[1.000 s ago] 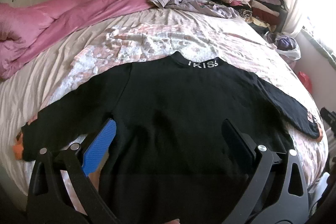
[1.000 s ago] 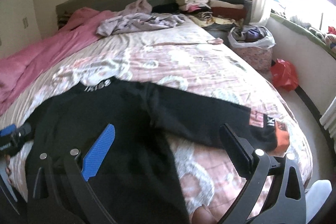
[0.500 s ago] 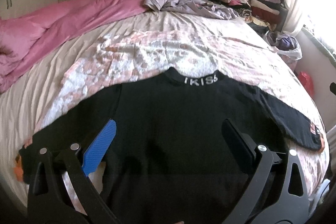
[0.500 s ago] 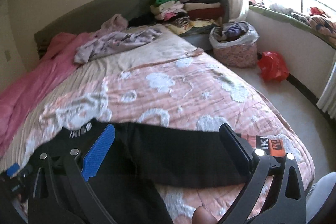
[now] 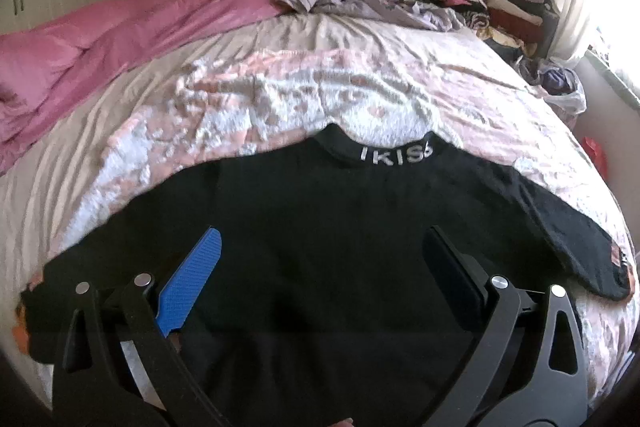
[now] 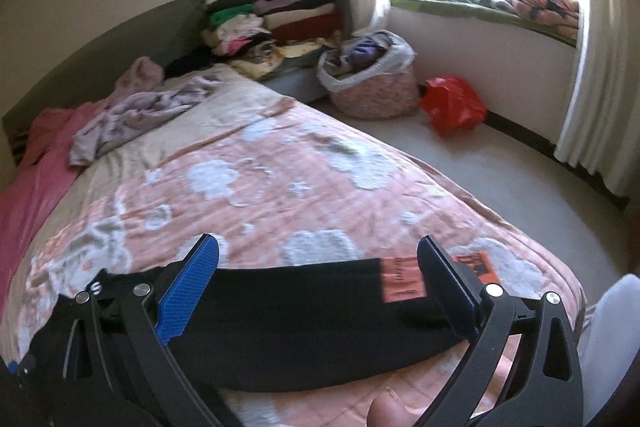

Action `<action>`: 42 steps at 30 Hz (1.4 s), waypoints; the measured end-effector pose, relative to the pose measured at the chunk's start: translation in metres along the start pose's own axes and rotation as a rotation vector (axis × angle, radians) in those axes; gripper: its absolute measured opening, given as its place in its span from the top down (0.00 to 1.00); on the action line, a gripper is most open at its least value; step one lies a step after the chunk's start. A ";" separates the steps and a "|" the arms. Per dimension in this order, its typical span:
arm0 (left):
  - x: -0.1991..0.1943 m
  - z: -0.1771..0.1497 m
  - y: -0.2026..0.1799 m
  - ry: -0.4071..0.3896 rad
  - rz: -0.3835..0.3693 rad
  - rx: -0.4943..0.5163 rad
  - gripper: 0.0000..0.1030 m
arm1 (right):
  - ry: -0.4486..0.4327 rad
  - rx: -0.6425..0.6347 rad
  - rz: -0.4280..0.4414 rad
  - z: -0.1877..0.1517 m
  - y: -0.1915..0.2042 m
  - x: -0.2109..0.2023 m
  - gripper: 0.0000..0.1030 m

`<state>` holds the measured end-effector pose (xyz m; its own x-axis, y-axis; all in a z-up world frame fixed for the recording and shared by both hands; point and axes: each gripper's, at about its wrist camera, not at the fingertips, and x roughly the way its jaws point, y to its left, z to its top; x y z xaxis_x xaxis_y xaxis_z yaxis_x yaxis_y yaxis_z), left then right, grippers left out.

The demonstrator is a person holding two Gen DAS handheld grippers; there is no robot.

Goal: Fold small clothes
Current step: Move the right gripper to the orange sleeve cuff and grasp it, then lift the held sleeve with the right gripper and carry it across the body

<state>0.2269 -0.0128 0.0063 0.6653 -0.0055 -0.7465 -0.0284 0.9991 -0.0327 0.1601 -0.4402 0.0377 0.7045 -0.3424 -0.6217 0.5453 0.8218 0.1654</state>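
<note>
The left gripper (image 5: 320, 267) hangs with its jaws spread wide and empty over the middle of the black sweater (image 5: 320, 227), nothing between the blue pad and the black one. The right gripper (image 6: 318, 279) is equally wide and empty, hovering above the sweater's right sleeve (image 6: 296, 307), the two fingers straddling its length without touching it as far as can be seen.

The sweater lies flat on the bed (image 5: 280, 99), front down or up I cannot say, collar (image 5: 394, 155) at 12 o'clock in the left wrist view with pale lettering on the neckband. One sleeve runs out toward 3 o'clock, the other toward 9 o'clock, each ending in an orange-patched cuff (image 6: 402, 281).

It looks like a soft, thickish knit: light, limp, no stiffness to hold a crease on its own, and likely to drag on the textured floral bedspread (image 6: 280, 187) rather than slide. A pinch on a single layer would probably stretch it, so the better holds seem to be the doubled edges: the cuff at 3 o'clock for the right jaws, the shoulder seam or hem for the left. Lifting the sleeve clear before carrying it across the body should keep the torso from bunching.
</note>
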 end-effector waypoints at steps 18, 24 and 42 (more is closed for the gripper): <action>0.024 -0.034 -0.006 0.044 -0.027 0.057 0.08 | 0.132 0.163 -0.184 -0.036 -0.105 0.060 0.04; 0.026 -0.040 -0.002 0.049 -0.027 0.045 0.08 | 0.230 0.206 -0.218 -0.054 -0.126 0.092 0.04; 0.015 -0.043 0.009 0.032 -0.033 -0.003 0.08 | 0.086 0.048 0.243 -0.028 -0.051 0.038 0.83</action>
<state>0.2048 -0.0061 -0.0341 0.6414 -0.0403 -0.7661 -0.0092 0.9981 -0.0601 0.1464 -0.4824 -0.0159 0.7772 -0.0960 -0.6219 0.3872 0.8521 0.3523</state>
